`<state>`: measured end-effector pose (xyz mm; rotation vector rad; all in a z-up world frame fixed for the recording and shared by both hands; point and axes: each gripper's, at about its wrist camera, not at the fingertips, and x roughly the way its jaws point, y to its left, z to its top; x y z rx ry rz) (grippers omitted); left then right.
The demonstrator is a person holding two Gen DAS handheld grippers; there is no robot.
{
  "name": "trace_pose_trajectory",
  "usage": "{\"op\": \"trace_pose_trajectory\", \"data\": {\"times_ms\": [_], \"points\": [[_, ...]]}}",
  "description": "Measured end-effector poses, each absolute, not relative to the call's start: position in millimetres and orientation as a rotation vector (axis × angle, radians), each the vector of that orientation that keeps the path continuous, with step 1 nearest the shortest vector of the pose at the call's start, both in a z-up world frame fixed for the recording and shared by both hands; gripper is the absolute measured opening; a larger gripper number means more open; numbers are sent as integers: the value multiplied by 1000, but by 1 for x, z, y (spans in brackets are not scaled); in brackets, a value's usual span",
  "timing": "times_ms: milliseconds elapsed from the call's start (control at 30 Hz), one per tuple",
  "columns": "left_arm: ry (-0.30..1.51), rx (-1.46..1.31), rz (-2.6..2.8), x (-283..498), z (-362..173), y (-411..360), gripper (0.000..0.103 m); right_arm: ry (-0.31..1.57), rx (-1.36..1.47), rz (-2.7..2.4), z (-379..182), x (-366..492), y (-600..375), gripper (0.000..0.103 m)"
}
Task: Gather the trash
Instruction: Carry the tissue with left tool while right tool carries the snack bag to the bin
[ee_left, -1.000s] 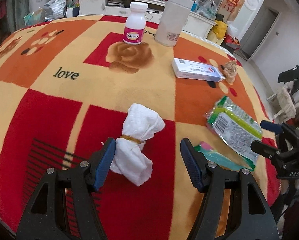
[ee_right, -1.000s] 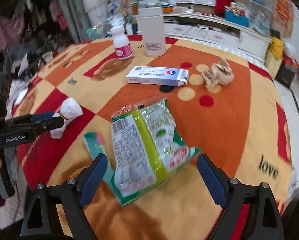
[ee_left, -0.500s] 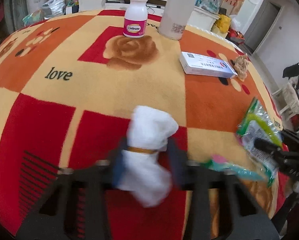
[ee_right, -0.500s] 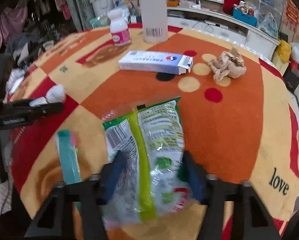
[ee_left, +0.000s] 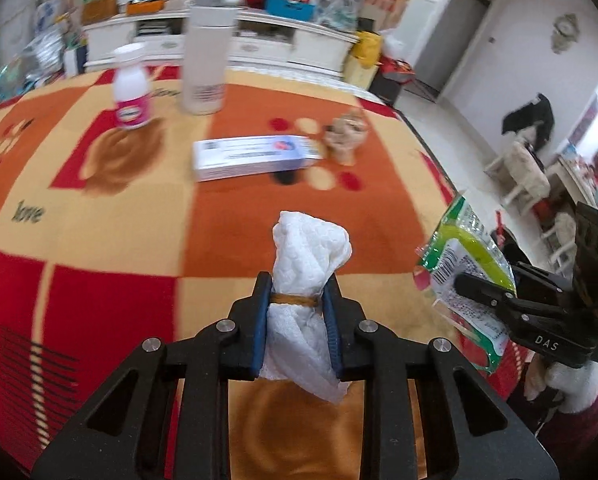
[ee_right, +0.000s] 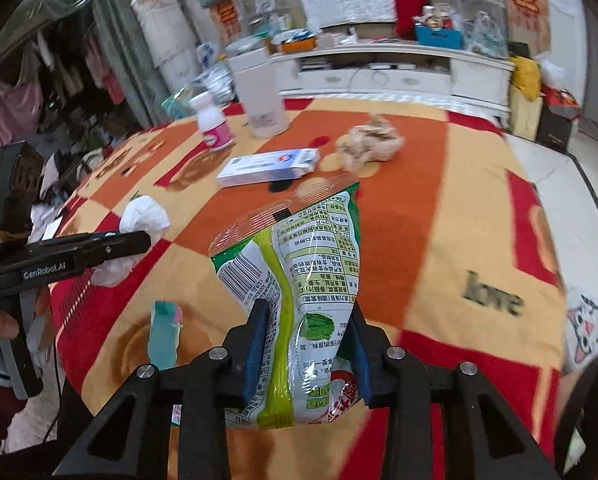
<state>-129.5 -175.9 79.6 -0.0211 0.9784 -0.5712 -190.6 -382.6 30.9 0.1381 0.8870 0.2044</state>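
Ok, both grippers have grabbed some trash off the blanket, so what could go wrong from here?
1. The right gripper pinches the green snack wrapper low down; the slick, floppy film might slide out as it is carried.
2. The left gripper clamps the white tissue wad near its rubber band; soft paper could tear or slip.
3. The crumpled brown paper and the teal wrapper lie on the blanket, easy to forget.

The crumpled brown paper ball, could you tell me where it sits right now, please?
In the right wrist view the crumpled brown paper ball lies on the blanket just right of the white box.
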Motion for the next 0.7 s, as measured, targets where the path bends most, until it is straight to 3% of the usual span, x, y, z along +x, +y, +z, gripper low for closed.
{"op": "trace_pose_trajectory", "data": {"times_ms": [700], "points": [[950, 161, -784, -176, 83, -346, 22, 813, 288, -125, 46, -280, -540, 36]]}}
